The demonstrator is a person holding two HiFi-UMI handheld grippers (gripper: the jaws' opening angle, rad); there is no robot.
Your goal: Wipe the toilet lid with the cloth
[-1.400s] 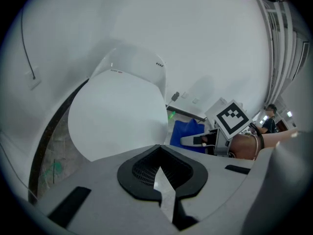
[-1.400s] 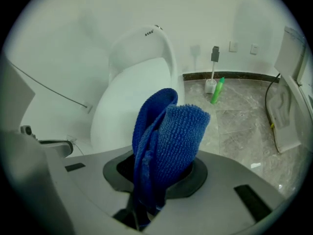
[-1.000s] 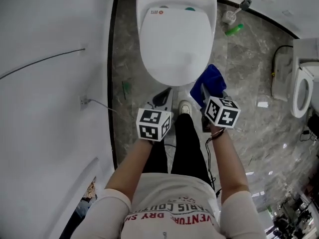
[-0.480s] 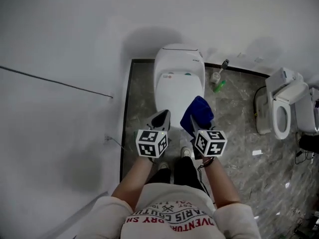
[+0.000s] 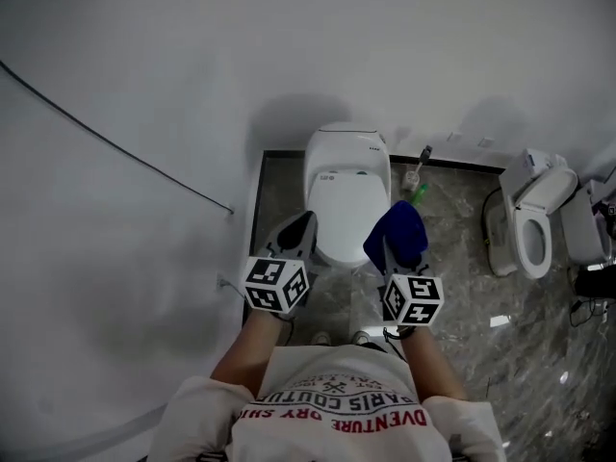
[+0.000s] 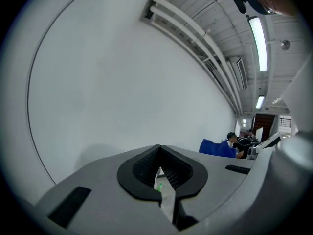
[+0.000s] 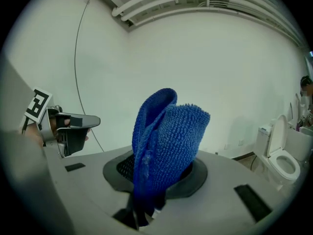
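Observation:
The white toilet (image 5: 346,195) stands against the wall with its lid down, far below both grippers in the head view. My right gripper (image 5: 393,250) is shut on a folded blue cloth (image 5: 398,231), which stands up out of its jaws (image 7: 166,141). It hangs level with the bowl's right front. My left gripper (image 5: 298,229) is shut with nothing in it, at the bowl's left front. In the left gripper view the closed jaws (image 6: 160,153) face a bare white wall. Neither gripper touches the toilet.
A second toilet (image 5: 527,224) with its lid raised stands to the right. A toilet brush (image 5: 416,171) and a green bottle (image 5: 418,193) sit by the wall beside the first toilet. A thin cable (image 5: 115,147) runs across the left wall. The floor is grey marble.
Both grippers have risen well above the toilet, and the head view has pulled back, so the toilet looks smaller and farther. The cloth stays in the right gripper.

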